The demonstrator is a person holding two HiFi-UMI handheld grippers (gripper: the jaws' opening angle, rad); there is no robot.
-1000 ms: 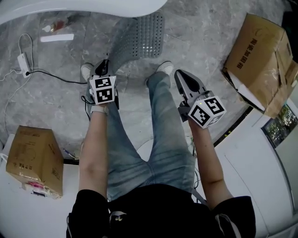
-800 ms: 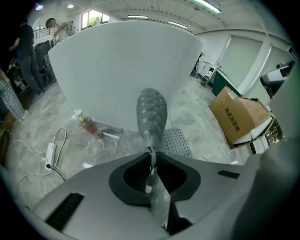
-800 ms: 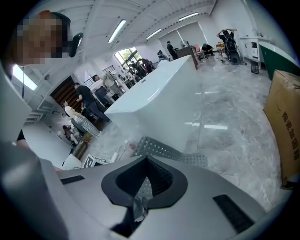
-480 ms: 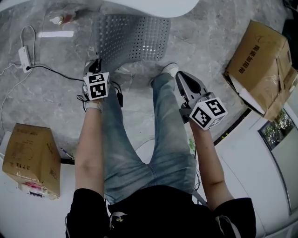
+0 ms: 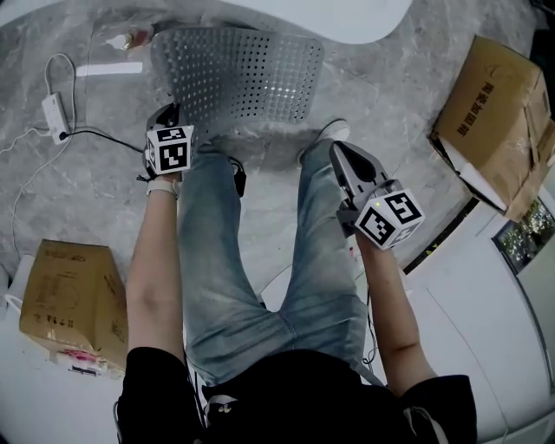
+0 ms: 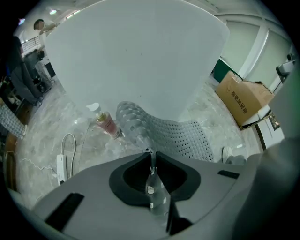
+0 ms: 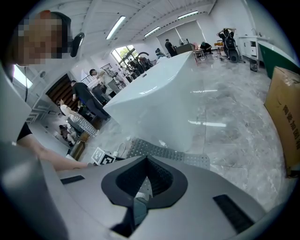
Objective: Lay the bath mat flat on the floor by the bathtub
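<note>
The bath mat [image 5: 238, 74] is a translucent grey sheet full of small holes, spread on the marble floor against the white bathtub [image 5: 338, 13]. My left gripper [image 5: 165, 117] is at the mat's near left corner, shut on a strip of it. In the left gripper view that strip runs between the jaws of the left gripper [image 6: 150, 151], and the rest of the bath mat [image 6: 180, 136] curves away under the bathtub [image 6: 136, 56]. My right gripper [image 5: 335, 149] hangs above the right leg, shut on nothing, short of the mat's near right edge. From the right gripper [image 7: 146, 159] the bath mat [image 7: 168, 154] lies ahead.
The person's jeans legs [image 5: 208, 251] and a shoe [image 5: 334, 132] stand just before the mat. Cardboard boxes sit at the right [image 5: 499, 121] and lower left [image 5: 74, 299]. A power strip with cable [image 5: 54, 117] and a pump bottle [image 6: 105, 123] lie left of the mat.
My left gripper has moved left and toward the tub with the mat's corner, and the mat now lies wider and flatter. The right gripper has shifted slightly forward, still shut.
</note>
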